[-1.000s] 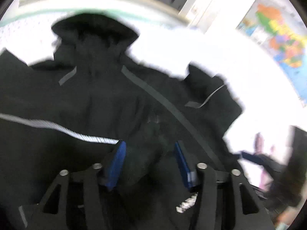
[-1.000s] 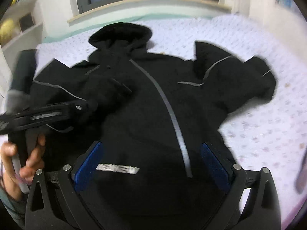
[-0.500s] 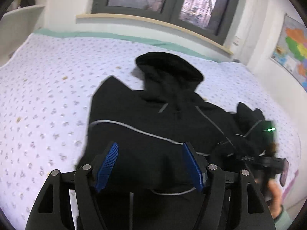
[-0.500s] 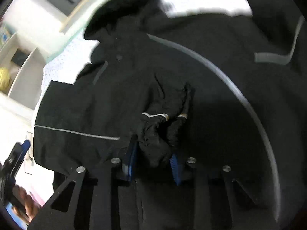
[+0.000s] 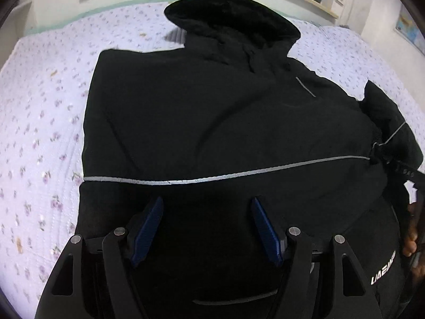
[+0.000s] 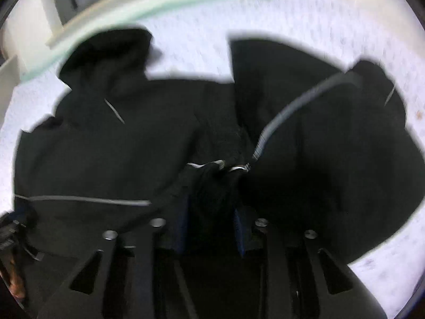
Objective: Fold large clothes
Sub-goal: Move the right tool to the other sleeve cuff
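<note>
On the floral bedspread [image 5: 39, 138], left gripper [image 5: 205, 224] gapes above the black jacket [image 5: 212, 122]; right gripper [image 6: 211, 223] pinches its cuff [image 6: 212, 170].

My left gripper [image 5: 207, 223] hovers with its blue pads spread wide above the black jacket [image 5: 212, 122], while my right gripper [image 6: 211, 220] pinches a bunched cuff of that jacket.
</note>
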Tool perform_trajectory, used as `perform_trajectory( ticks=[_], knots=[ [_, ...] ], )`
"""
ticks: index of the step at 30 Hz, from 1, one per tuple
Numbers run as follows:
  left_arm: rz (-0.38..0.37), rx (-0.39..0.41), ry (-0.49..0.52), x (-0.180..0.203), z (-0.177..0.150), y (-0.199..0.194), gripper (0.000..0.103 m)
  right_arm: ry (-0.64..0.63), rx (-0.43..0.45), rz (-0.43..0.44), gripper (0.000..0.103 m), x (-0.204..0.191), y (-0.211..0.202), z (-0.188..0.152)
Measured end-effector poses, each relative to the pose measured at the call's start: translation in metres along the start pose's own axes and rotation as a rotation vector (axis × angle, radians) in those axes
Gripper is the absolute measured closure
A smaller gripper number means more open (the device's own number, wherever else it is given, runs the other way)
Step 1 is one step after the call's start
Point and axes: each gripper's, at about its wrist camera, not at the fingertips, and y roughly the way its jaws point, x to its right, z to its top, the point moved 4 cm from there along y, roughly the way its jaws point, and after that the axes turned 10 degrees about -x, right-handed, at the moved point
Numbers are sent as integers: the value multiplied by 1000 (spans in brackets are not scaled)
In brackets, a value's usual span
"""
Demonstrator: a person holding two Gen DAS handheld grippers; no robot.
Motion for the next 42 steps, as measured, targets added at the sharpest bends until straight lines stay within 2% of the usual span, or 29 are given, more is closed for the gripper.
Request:
perform_trajectory(
  ticks=[2,3,6,7,9,12,15,16,18,24,28,29,31,33,37,40,41,42],
  knots=[
    [-16,6,-10,-4,0,-7,33,30,5,34,69,6,-14,-2],
    [-33,17,-21,-5,1,-13,33,49,34,49,63,8,-29,-4],
    [-149,96,-50,-1,3,-42,33,49,213,41,51,2,-93,-6],
    [-163,130,-42,6,6,-52,33,24,250,41,44,-8,-109,-5],
    [-126,152,-16,22,10,-57,33,-65,250,38,42,-36,-123,-4],
    [-81,122,17,38,11,-35,33,-170,182,34,42,-77,-95,-9],
    [-73,47,-7,31,3,7,33,-195,68,-92,42,-81,-34,-25],
    [-80,62,-1,28,0,15,33,-209,15,-123,42,-78,-9,-33],
    [-62,88,14,29,-3,15,32,-212,60,-113,42,-77,-5,-41],
    [16,120,41,41,-5,17,31,-221,122,-146,41,-79,-12,-55],
    [41,102,45,45,-1,11,31,-219,65,-107,41,-63,-13,-47],
    [50,100,52,47,-1,7,31,-210,46,-67,41,-57,-25,-52],
    [17,112,73,62,-5,-12,31,-188,47,3,39,-54,-36,-52],
    [-18,150,90,84,-3,-31,31,-160,56,66,39,-38,-61,-60],
    [-113,202,132,151,13,-61,31,-86,89,120,39,4,-104,-68],
    [-127,200,175,201,27,-56,31,-50,154,123,37,40,-137,-73],
    [-130,196,181,212,29,-51,31,-36,177,108,34,56,-147,-75],
    [-142,181,185,227,34,-40,31,-11,199,88,26,73,-154,-76]
  ],
)
